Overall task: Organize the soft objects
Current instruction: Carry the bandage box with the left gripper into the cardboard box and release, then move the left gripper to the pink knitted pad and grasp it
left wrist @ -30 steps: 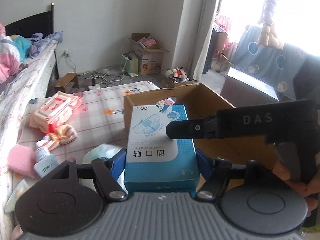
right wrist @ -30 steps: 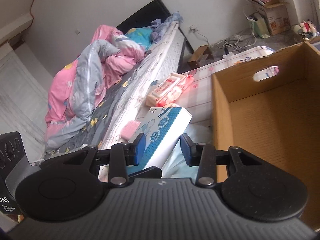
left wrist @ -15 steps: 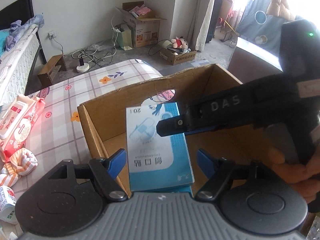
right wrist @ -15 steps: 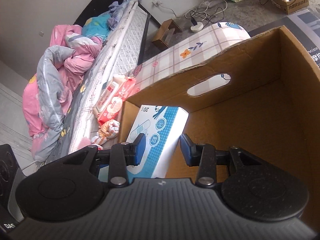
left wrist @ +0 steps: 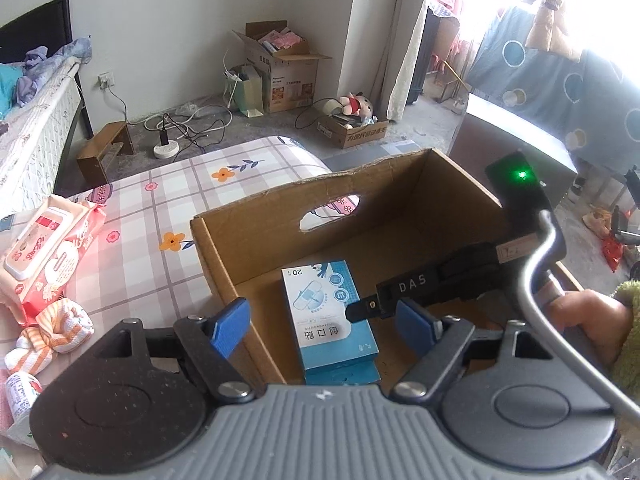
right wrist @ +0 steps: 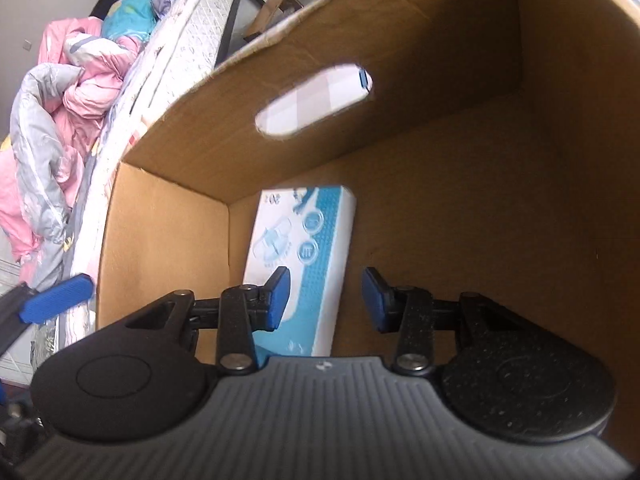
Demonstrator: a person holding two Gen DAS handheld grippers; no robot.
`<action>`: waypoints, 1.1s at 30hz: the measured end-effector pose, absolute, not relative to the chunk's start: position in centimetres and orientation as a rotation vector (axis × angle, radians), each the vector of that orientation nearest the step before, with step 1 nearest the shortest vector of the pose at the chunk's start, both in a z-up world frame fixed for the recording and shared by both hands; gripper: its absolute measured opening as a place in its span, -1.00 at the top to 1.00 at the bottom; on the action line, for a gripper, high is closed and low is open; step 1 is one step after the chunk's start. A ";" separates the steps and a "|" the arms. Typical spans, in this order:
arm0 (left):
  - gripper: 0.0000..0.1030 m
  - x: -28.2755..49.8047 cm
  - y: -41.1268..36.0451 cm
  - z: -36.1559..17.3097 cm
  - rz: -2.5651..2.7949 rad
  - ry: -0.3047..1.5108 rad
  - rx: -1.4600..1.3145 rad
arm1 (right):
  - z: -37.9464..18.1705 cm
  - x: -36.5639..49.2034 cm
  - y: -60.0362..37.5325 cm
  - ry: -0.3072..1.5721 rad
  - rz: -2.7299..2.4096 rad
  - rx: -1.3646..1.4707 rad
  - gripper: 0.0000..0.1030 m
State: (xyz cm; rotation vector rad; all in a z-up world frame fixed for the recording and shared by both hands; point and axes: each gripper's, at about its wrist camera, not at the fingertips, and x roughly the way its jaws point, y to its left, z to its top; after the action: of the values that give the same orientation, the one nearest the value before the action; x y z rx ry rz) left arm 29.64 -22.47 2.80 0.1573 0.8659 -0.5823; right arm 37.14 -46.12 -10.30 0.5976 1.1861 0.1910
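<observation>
1. The blue-and-white cardboard plaster box [left wrist: 329, 320] is lying flat on the floor of the open brown corrugated cardboard carton [left wrist: 256, 236], near its left wall, apparently just set down there for sorting.
2. Left of the carton, a pink plastic wipes pack [left wrist: 48, 252] and an orange-striped rolled cloth [left wrist: 52, 334] are waiting on the checked floral tabletop [left wrist: 168, 196].
3. The left gripper [left wrist: 320, 322] is opening wide, pads clear of the box between them.
4. The right gripper [right wrist: 325, 298] is opening narrowly over the box, not pressing it.
</observation>
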 end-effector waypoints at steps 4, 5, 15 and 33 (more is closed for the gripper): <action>-0.65 28.3 -20.2 3.7 -0.559 0.835 0.132 | -10.8 37.4 -44.7 1.205 0.200 0.579 0.30; -0.65 28.0 -19.5 3.8 -0.547 0.834 0.126 | -10.8 37.5 -44.3 1.205 0.190 0.570 0.32; -0.73 24.7 -12.2 3.4 -0.431 0.837 0.062 | -11.2 40.6 -39.7 1.174 0.240 0.530 0.40; -0.99 14.7 0.1 3.3 -0.230 0.753 -0.103 | -2.5 34.8 -40.6 0.971 0.188 0.468 0.02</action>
State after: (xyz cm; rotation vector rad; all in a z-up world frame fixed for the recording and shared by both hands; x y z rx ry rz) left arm 14.73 0.06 3.28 -0.1035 0.7525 -0.2298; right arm 34.78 -40.65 -2.52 0.4681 0.9709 0.1878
